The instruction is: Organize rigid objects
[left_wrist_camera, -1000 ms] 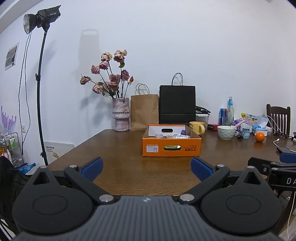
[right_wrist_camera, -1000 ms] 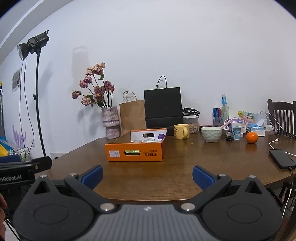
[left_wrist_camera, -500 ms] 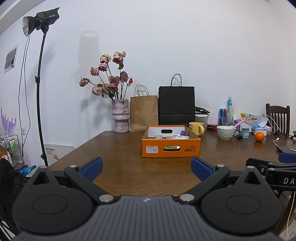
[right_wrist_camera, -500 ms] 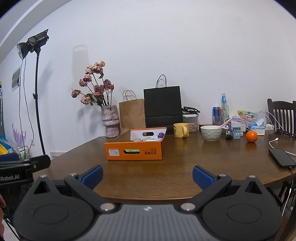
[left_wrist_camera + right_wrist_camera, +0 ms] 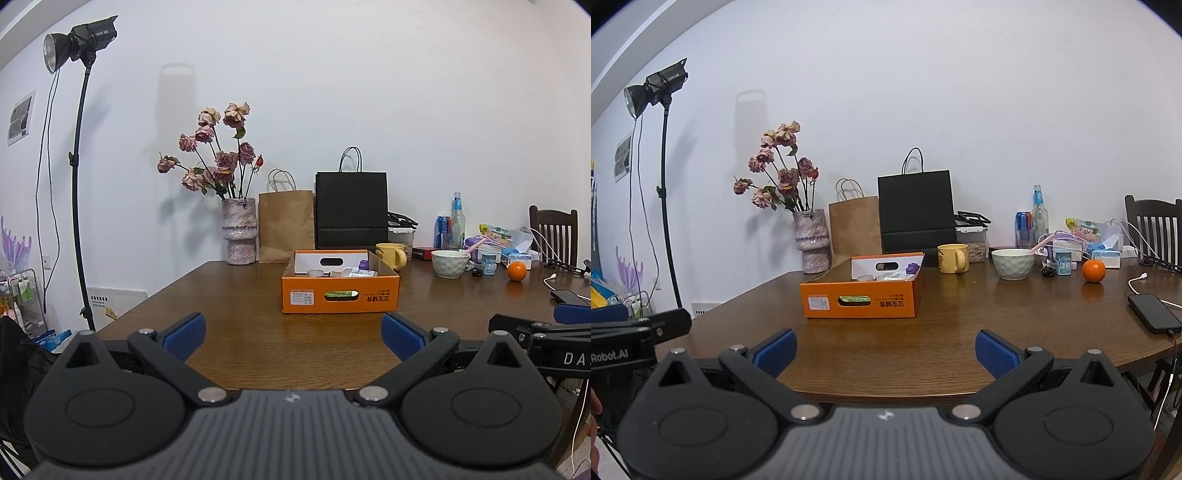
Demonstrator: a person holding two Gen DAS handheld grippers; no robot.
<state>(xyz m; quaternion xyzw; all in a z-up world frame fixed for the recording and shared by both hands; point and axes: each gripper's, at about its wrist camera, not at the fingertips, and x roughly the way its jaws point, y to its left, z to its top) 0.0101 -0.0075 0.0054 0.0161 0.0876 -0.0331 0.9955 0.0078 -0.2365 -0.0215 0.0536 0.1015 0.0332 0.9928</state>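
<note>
An orange cardboard box [image 5: 340, 295] stands on the brown wooden table [image 5: 236, 295], holding several small items, among them a purple piece [image 5: 364, 264] and white packets. It also shows in the right wrist view [image 5: 862, 295]. My left gripper [image 5: 293, 336] is open and empty, held near the table's front edge, well short of the box. My right gripper [image 5: 886, 350] is open and empty too, at the front edge, right of the left one. The left gripper's body [image 5: 635, 332] shows at the right wrist view's left edge.
At the back stand a vase of dried roses [image 5: 238, 236], a brown bag [image 5: 286, 230] and a black bag [image 5: 351, 210]. To the right are a yellow mug [image 5: 953, 258], a white bowl [image 5: 1012, 264], an orange [image 5: 1093, 271], bottles, clutter, a phone [image 5: 1154, 314] on a cable. A chair [image 5: 1156, 229] stands far right, a light stand [image 5: 79, 184] left.
Both views have tilted up very slightly over the last second. Both grippers stay open and empty; nothing on the table has moved.
</note>
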